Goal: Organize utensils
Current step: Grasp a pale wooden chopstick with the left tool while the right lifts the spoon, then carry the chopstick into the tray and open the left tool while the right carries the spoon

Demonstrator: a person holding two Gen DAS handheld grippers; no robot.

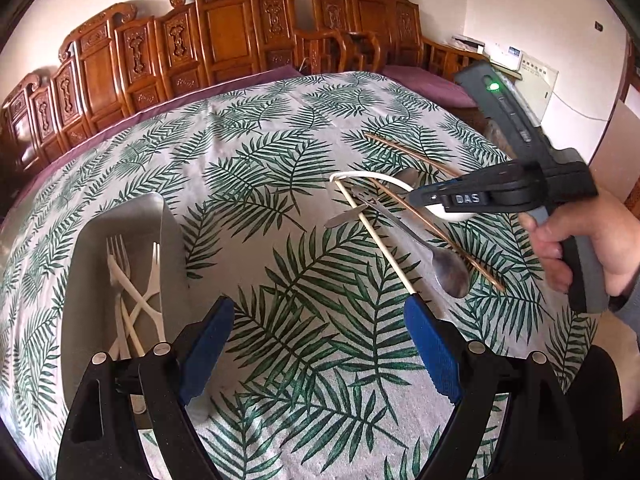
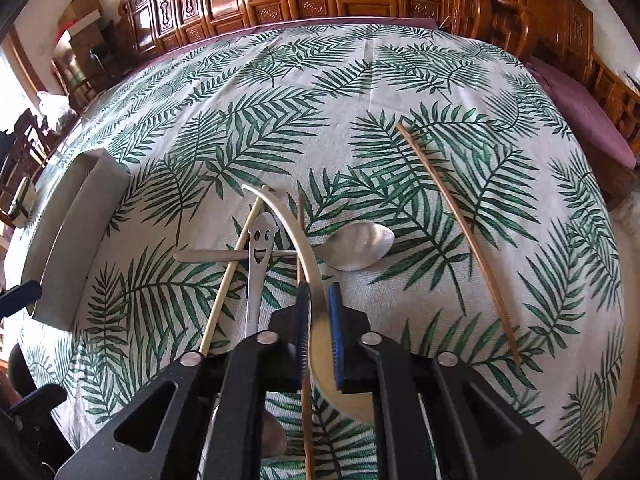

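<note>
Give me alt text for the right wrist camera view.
The right gripper is shut on the handle of a white ceramic spoon, above crossed metal spoons and chopsticks on a palm-leaf tablecloth. A grey tray sits far left.

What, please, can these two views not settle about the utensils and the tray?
- White ceramic spoon: bowl hidden under right gripper, right wrist view.
- White plastic forks in grey rectangular tray: handle ends hidden behind left gripper, left wrist view.
</note>
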